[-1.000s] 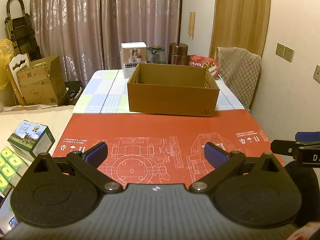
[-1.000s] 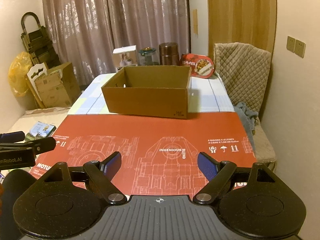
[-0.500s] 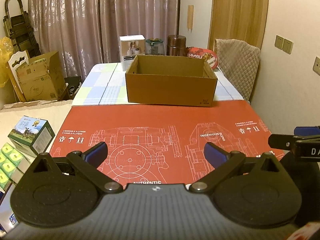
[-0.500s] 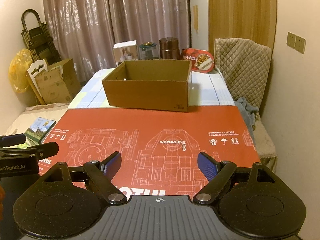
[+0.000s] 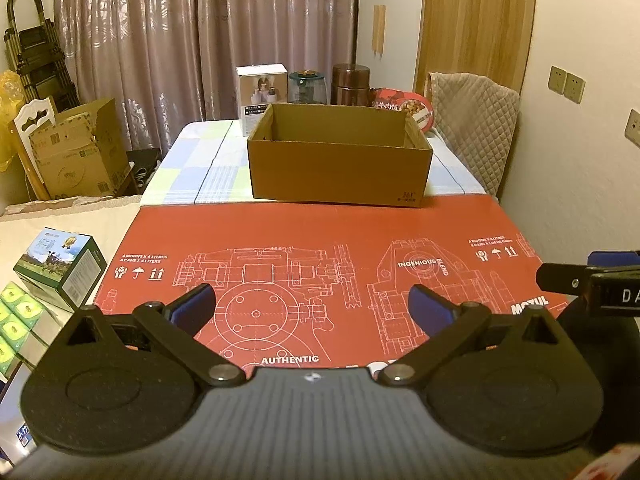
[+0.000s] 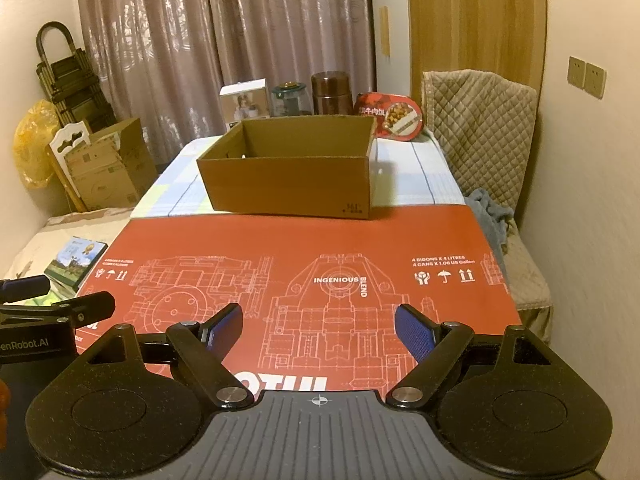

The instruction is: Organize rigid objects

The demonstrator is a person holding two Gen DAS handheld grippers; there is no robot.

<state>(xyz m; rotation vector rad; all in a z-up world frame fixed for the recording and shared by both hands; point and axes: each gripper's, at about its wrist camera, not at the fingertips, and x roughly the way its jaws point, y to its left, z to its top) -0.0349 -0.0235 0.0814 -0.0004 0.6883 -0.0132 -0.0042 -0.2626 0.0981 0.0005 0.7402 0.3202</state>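
1. Left wrist view: "INGENIOUS BLEND", "AUTHENTIC" and "MOTUL" are read on the red printed sheet (image 5: 320,236). The left gripper (image 5: 312,304) is held wide open, empty.
2. Right wrist view: the open brown cardboard box (image 6: 288,176) is seen beyond the sheet; the right gripper (image 6: 320,326) is spread, empty.

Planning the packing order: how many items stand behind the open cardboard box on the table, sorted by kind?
Printed white box: 1
Glass jar with dark lid: 1
Brown metal canister: 1
Red food tub: 1
Total: 4
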